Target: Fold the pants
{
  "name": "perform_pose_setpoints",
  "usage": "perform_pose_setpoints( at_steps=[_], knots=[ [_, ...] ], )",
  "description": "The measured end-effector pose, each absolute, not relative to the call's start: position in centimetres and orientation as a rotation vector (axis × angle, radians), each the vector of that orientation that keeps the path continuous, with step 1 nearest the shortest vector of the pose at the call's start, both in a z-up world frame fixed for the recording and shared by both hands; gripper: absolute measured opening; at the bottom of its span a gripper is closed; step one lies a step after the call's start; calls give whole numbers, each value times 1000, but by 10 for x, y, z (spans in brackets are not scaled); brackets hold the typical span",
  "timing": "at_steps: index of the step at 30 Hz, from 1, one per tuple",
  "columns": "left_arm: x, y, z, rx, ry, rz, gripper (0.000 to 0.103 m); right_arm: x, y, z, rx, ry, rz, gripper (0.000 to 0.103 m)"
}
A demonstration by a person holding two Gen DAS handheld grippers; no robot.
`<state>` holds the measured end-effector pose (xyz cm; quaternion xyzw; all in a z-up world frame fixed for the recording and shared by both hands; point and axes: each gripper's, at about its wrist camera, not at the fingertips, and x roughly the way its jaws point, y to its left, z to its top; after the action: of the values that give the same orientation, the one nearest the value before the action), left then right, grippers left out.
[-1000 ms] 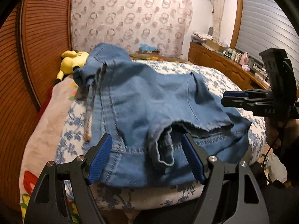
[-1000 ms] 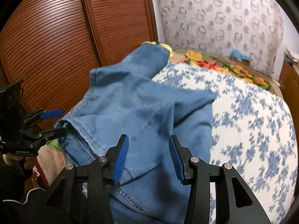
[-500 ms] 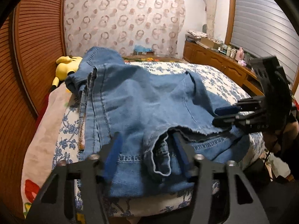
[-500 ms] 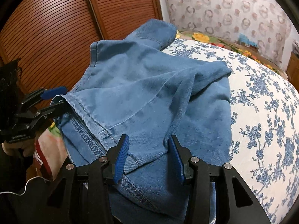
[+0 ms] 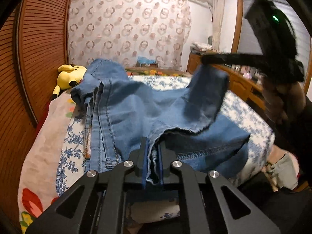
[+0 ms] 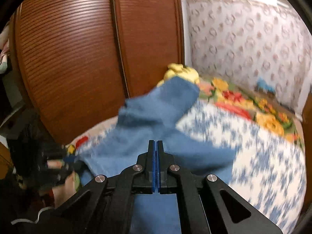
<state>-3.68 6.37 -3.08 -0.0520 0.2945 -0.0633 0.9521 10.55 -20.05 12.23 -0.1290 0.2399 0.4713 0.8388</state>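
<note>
**A:** What is the cloth like?

**B:** The pants (image 5: 136, 113) are mid-blue denim, soft and a little faded, with paler stitched seams running lengthwise and a thick seamed band along the near edge. One hem is raw and frayed. They lie on a bed (image 5: 64, 156) covered by a white sheet printed with blue flowers, over a pale blanket with red and yellow blossoms.

**A:** Which way do they run?

**B:** From the left wrist view, the long axis goes from the near edge of the bed away toward the patterned curtain (image 5: 126, 29), with the far end bunched up beside a yellow plush toy (image 5: 68, 76). The near right corner is lifted off the bed, so the cloth slopes upward to the right and hangs in a fold.

**A:** And the grippers?

**B:** The left gripper (image 5: 152, 156) has its black fingers and blue pads clamped on the rolled near edge of the denim; a frayed lip of cloth shows between the pads. The right gripper (image 6: 156, 156) has its pads pressed together. In the left wrist view, its dark fingertips pinch the raised corner of the denim, though that part is blurred.

**A:** Anything else around?

**B:** A ribbed brown wooden door (image 6: 78, 48) stands beside the bed, and a wooden dresser (image 5: 239, 83) sits on the far side.
</note>
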Motion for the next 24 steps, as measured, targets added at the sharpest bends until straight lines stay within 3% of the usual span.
perform_pose_setpoints(
  at_steps=[7, 13, 24],
  knots=[
    [-43, 72, -28, -107, 602, -116, 10, 108, -151, 138, -304, 487, 1048, 0],
    [-47, 78, -42, -132, 640, -107, 10, 116, -112, 115, -376, 503, 1056, 0],
    [-36, 81, -57, -122, 684, -83, 10, 124, -159, 94, -309, 606, 954, 1]
  ],
)
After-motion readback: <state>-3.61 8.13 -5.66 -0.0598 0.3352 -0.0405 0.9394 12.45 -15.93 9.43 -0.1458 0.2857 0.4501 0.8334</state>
